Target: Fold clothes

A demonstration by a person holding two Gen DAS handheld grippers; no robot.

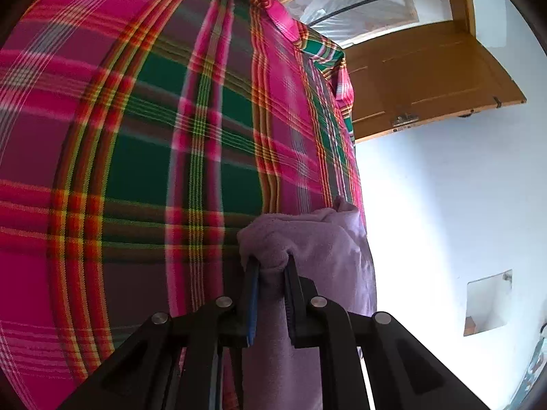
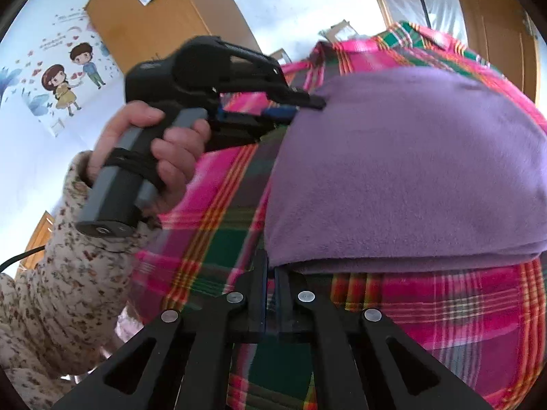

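Right wrist view shows my right claw [image 2: 270, 273] and left claw [image 2: 301, 104] each clamped on an edge of the soft lilac fleece garment [image 2: 410, 171] over the pink-and-green plaid cloth [image 2: 212, 232], so I should, I judge, keep both corners level and taut while folding.

Bright daylight, blown-out walls, fisheye warp.
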